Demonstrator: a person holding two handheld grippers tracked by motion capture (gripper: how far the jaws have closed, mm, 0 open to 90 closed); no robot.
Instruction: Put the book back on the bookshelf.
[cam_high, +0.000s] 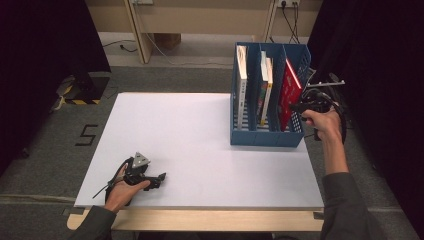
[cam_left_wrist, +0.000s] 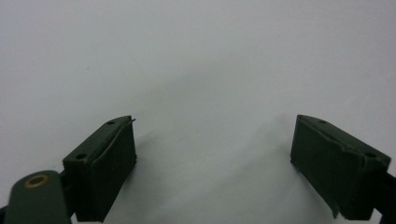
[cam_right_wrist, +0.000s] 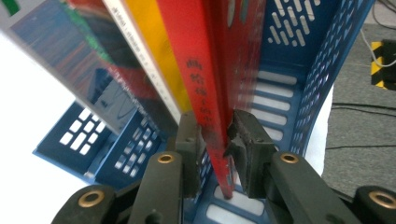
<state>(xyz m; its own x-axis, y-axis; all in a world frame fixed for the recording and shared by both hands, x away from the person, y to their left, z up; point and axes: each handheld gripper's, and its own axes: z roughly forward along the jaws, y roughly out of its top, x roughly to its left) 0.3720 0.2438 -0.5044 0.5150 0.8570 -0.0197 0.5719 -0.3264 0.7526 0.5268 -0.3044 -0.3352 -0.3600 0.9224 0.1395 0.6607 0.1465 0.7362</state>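
The red book (cam_high: 289, 93) stands on edge in the rightmost compartment of the blue file rack (cam_high: 265, 136), which sits at the right rear of the white table (cam_high: 200, 150). Its long axis runs up and away from the person, and the top leans toward the rack's right wall. In the right gripper view the spine (cam_right_wrist: 205, 88) faces the camera, with lettering running down it.

The table top is plain white with a pale wooden front edge. Grey carpet surrounds it, dark curtains hang at both sides, and cables lie on the floor behind.

The right gripper (cam_right_wrist: 220, 140) pinches the red book's lower spine edge, one jaw on each side. The left gripper (cam_high: 159, 178) rests on the table near the front left corner, jaws spread wide with nothing between them.
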